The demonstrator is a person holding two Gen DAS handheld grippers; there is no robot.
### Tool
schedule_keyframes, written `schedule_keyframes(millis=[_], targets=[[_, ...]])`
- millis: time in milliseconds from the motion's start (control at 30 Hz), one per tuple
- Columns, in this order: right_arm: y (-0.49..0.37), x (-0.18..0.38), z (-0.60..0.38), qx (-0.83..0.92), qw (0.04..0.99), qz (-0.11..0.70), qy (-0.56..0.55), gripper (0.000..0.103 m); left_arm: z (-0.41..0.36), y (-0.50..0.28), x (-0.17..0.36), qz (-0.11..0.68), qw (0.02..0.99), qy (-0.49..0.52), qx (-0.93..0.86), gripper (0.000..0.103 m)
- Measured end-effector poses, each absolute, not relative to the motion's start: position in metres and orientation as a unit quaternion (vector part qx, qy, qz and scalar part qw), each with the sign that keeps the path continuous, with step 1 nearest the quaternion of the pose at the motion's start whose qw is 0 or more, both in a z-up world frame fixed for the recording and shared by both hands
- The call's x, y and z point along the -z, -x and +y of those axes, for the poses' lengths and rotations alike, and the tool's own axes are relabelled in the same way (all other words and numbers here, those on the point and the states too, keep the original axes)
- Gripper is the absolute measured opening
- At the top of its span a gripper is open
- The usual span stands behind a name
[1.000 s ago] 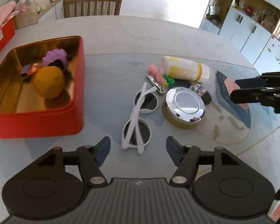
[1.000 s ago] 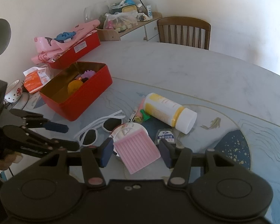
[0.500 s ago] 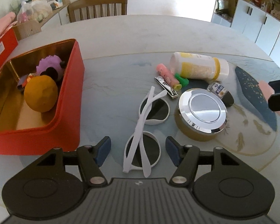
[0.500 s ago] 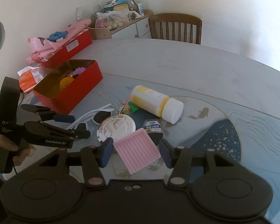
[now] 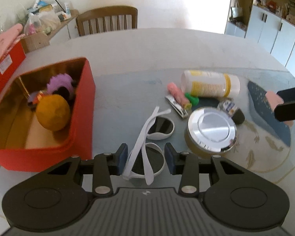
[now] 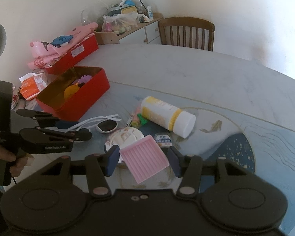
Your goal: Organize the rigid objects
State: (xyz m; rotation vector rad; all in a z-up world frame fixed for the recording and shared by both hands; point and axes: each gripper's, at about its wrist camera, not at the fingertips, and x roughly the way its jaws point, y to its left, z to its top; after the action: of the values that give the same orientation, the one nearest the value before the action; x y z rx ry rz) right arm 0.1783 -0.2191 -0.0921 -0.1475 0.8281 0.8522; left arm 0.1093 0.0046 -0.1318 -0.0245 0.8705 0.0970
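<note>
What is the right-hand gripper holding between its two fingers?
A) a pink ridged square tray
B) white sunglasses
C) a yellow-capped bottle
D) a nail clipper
A: the pink ridged square tray sits clamped in the right gripper, tilted above the table.

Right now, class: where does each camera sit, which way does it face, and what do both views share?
Left wrist: sits on the left gripper, looking down at the sunglasses between its closing jaws.
Right wrist: sits on the right gripper, which holds a pink card; a hand shows at left.
Shared: red box, bottle, chair.
</note>
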Motion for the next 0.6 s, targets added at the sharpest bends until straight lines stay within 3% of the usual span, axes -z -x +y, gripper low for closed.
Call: schedule_keyframes(millis=[33,67,600], targets=[[-0.178,0.09,-0.216,-0.404,0.825,0.388,0.071,0.053,0.006,-0.108,0.128,0.418,0.907,0.014,-0.045,0.036],[-0.178,0.088,-0.213,-0.406,0.825,0.386,0.072,0.053,0.007,-0.107,0.125,0.416,0.908,0.013,-0.046,0.009],[-0.167,0.051,-0.147,-0.44,0.825,0.343,0.093,0.053,0.047,-0.087,0.078,0.384,0.922,0.051,-0.018,0.006]])
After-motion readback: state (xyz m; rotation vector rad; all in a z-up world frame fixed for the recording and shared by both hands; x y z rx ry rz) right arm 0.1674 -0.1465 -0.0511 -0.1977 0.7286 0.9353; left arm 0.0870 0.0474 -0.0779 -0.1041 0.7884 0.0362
